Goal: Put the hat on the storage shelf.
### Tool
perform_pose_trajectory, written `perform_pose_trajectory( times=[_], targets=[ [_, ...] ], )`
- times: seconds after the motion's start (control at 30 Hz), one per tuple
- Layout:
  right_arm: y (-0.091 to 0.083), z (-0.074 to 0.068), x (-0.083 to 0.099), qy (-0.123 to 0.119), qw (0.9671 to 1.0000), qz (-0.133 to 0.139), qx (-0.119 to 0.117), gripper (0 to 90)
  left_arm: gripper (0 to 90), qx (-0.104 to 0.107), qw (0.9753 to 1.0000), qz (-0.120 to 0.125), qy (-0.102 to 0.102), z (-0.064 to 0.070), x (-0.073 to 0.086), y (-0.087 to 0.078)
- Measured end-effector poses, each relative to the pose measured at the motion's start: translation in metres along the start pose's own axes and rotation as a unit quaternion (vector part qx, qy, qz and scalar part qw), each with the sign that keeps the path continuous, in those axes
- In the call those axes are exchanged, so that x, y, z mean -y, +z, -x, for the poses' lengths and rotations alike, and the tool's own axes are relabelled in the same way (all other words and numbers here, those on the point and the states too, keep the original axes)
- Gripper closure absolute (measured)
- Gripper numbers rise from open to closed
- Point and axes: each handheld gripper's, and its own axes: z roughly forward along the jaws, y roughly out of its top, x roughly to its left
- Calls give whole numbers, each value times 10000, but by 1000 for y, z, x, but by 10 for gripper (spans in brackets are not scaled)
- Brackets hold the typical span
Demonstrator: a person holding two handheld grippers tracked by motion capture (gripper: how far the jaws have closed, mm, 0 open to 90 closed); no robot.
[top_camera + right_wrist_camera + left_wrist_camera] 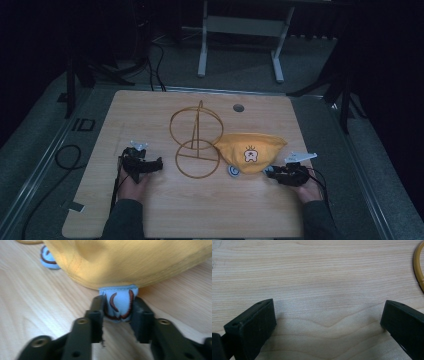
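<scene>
The right gripper [117,312] has its jaws pressed onto the small blue ear [119,303] at the hem of the yellow hat [252,150], so the grab looks made, or very nearly. The hat itself lies flat on the table [150,210], directly ahead of those jaws, with its printed face up and a second blue ear [233,171] poking out off to the jaws' left. Nothing seems lifted yet. My guess is that the hat is meant for the wire stand [196,142], which stands bare just beyond the hat on the far side from the right gripper; raising the hat and getting it onto the stand would all be left to do.

The left gripper [145,165] sits low over bare wood, jaws wide apart and holding nothing, the stand's base ring just off to its right. Both forearms come in low from the near edge, each hand wrapped around its gripper, the right one pointing in at the hat's near corner.
</scene>
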Motion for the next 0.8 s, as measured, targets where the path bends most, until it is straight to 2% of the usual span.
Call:
perform_pose_trajectory(
  times=[0.1, 0.2, 0.23, 0.53, 0.8],
  targets=[
    [-3, -4, -1, 17, 9998, 188, -87, 827, 0, 1, 10000, 3, -2, 0, 0, 0],
    [-5, -8, -3, -49, 9996, 272, -100, 834, 0, 2, 10000, 2, -2, 0, 0, 0],
    [-9, -11, -6, -91, 9991, 392, -135, 837, 0, 1, 10000, 3, -2, 0, 0, 0],
    [-26, -20, -24, -239, 9963, 802, -189, 843, 0, 2, 10000, 1, -2, 0, 0, 0],
    [-43, -30, -45, -425, 9909, 1265, -178, 844, 0, 1, 10000, 1, 1, 0, 0, 0]
  ],
)
